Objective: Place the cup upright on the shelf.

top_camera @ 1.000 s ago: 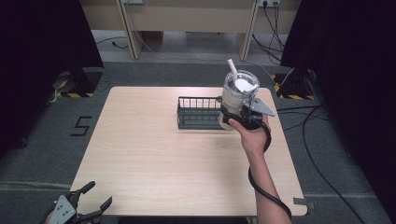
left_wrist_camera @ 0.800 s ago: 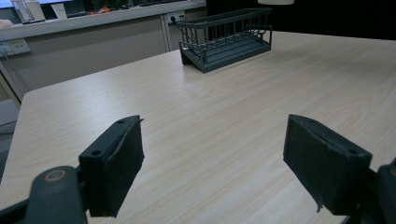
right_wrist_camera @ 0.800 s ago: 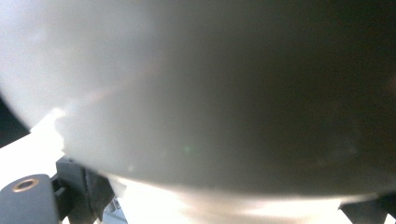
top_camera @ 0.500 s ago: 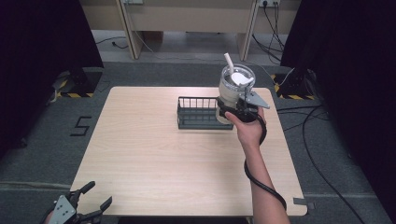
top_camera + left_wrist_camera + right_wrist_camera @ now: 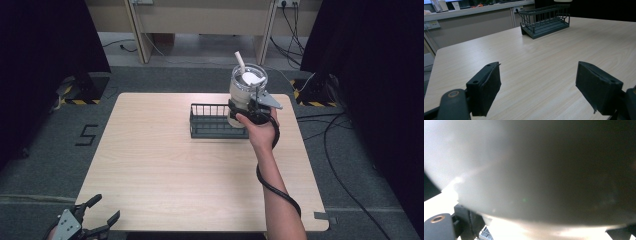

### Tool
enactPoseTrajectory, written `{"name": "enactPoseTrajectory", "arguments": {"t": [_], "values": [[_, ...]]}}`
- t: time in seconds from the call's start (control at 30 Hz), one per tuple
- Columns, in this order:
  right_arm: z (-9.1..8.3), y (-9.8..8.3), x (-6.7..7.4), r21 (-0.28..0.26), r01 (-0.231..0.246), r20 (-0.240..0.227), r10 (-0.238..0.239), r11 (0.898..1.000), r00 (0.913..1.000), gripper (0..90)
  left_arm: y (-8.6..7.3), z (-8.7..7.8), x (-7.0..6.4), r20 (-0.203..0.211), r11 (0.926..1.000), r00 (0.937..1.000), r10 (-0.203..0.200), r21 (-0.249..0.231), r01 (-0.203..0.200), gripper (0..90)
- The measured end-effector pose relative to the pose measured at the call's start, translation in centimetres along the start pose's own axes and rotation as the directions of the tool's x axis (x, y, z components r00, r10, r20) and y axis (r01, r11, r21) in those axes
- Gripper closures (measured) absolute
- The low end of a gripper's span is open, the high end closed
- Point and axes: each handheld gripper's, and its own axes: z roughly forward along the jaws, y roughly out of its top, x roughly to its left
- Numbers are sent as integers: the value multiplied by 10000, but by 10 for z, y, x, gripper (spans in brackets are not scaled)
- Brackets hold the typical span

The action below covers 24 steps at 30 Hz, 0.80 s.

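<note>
The tumbler (image 5: pixel 246 92) stands upright, straw up, clamped in the right gripper (image 5: pixel 248 111) above the right end of the wire rack (image 5: pixel 212 122). The left gripper (image 5: pixel 85 222), jaws spread and empty, sits well apart at the table's (image 5: pixel 165 165) near left corner.

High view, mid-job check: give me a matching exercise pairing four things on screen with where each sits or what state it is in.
Things:
1. white tumbler with a straw
2. dark wire rack
3. left tool
4. right tool

States:
A. open, off the table's near left corner
B. shut on the tumbler
C. standing on the light wooden table, toward the far edge
D. held upright above the rack's right end

Pairs: 1-D, 2-C, 3-A, 4-B
</note>
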Motion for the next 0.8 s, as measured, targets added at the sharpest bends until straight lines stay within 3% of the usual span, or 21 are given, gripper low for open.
{"name": "enactPoseTrajectory", "arguments": {"t": [0.8], "values": [[38, 5, 6, 260, -71, -70, 73, 9996, 9999, 102, 0, 0, 1, -24, 10000, 10000, -48, 15, 48, 195]]}}
